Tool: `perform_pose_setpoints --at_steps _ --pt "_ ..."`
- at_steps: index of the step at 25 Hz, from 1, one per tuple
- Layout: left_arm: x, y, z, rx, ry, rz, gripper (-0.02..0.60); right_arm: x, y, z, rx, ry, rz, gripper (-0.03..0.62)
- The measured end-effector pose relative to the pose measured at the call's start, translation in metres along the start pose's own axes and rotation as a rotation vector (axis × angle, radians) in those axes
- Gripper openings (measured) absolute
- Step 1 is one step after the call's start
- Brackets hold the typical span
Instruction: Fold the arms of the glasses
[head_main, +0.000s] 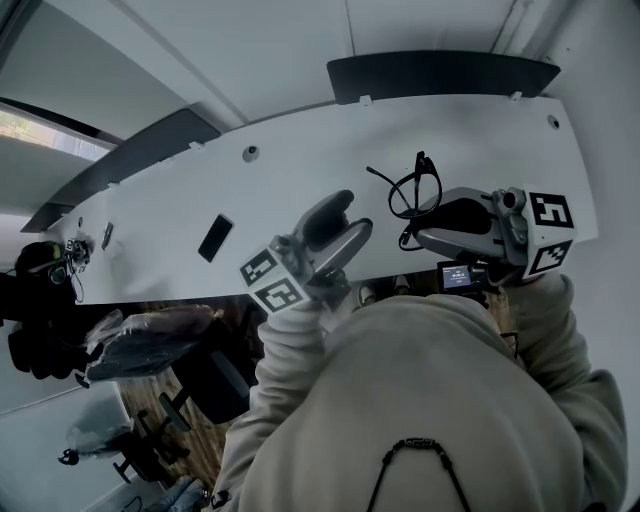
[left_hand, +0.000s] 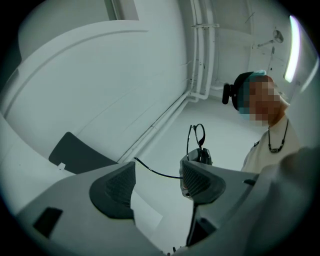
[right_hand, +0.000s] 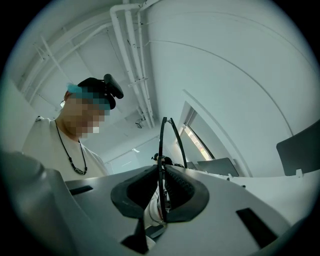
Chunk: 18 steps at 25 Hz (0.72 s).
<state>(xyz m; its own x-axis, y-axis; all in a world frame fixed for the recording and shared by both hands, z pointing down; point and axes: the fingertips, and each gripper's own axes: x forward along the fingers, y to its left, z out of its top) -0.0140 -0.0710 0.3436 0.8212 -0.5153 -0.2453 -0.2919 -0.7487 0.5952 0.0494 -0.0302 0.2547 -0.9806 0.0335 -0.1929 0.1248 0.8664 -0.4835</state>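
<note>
Black thin-rimmed glasses (head_main: 413, 188) hang in the air over the white table (head_main: 300, 170), lenses upright. My right gripper (head_main: 415, 232) is shut on them from the right. In the right gripper view the rim (right_hand: 162, 150) stands pinched between the two pads, with my right gripper (right_hand: 161, 192) closed around it. One arm (head_main: 380, 175) of the glasses sticks out to the left. My left gripper (head_main: 357, 212) sits just left of the glasses with its jaws spread wide. In the left gripper view that arm (left_hand: 155, 172) crosses the gap just beyond my left gripper (left_hand: 157, 175), and no pad presses on it.
A flat black phone-like slab (head_main: 215, 237) lies on the table to the left. Dark panels (head_main: 440, 75) run along the table's far edge. An office chair with a dark bundle (head_main: 150, 340) stands below the near edge. The person's shoulder (head_main: 440, 400) fills the lower foreground.
</note>
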Motion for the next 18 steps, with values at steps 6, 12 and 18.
perform_pose_setpoints --at_steps 6,12,18 --pt "0.002 -0.005 -0.003 -0.001 0.009 0.004 0.275 0.012 0.024 -0.003 -0.027 0.007 0.087 0.06" --pt "-0.012 0.005 0.013 -0.025 -0.049 0.047 0.176 0.026 0.042 -0.01 -0.053 0.034 0.155 0.06" --pt "-0.015 0.012 0.024 -0.021 -0.077 0.066 0.138 0.032 0.042 -0.019 -0.044 0.07 0.186 0.06"
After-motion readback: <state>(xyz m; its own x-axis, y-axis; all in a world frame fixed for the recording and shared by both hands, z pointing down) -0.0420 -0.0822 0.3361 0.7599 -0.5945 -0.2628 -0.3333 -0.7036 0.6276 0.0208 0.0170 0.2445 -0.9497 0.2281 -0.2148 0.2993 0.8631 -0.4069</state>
